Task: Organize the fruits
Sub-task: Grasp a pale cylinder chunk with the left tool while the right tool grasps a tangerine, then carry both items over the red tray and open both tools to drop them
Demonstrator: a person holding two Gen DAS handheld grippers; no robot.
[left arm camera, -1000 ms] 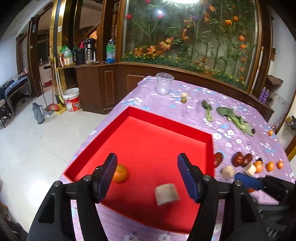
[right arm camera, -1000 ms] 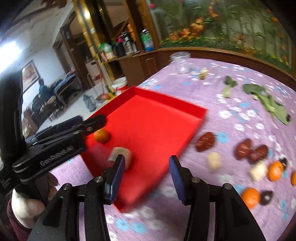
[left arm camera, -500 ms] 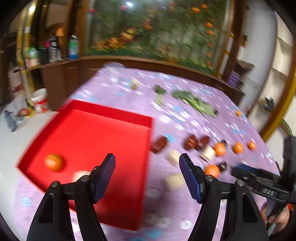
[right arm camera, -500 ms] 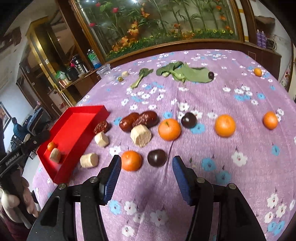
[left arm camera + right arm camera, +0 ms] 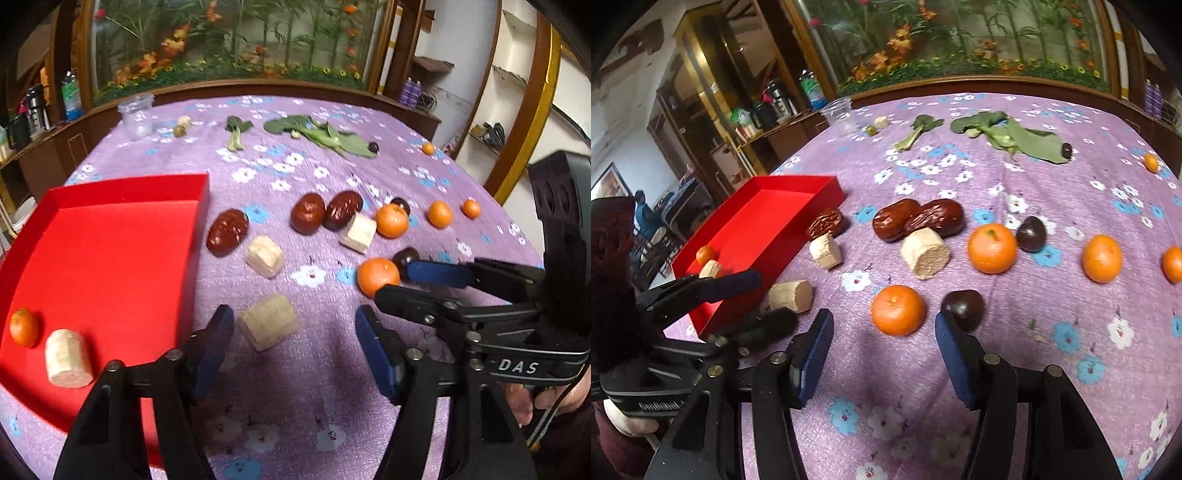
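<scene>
A red tray lies at the left of the purple cloth and holds a small orange and a pale beige chunk; the tray also shows in the right wrist view. My left gripper is open just short of a beige chunk on the cloth. My right gripper is open just short of an orange and a dark plum. Red dates, more beige chunks and oranges lie beyond.
Green leaves, a clear plastic cup and a small orange lie at the far side of the table. A wooden counter and a planter wall stand behind. The table's edge runs close on the left by the tray.
Both grippers swung right and moved from the tray to the loose fruit. The left now faces a beige chunk on the cloth; the right has come close to an orange and a plum.
</scene>
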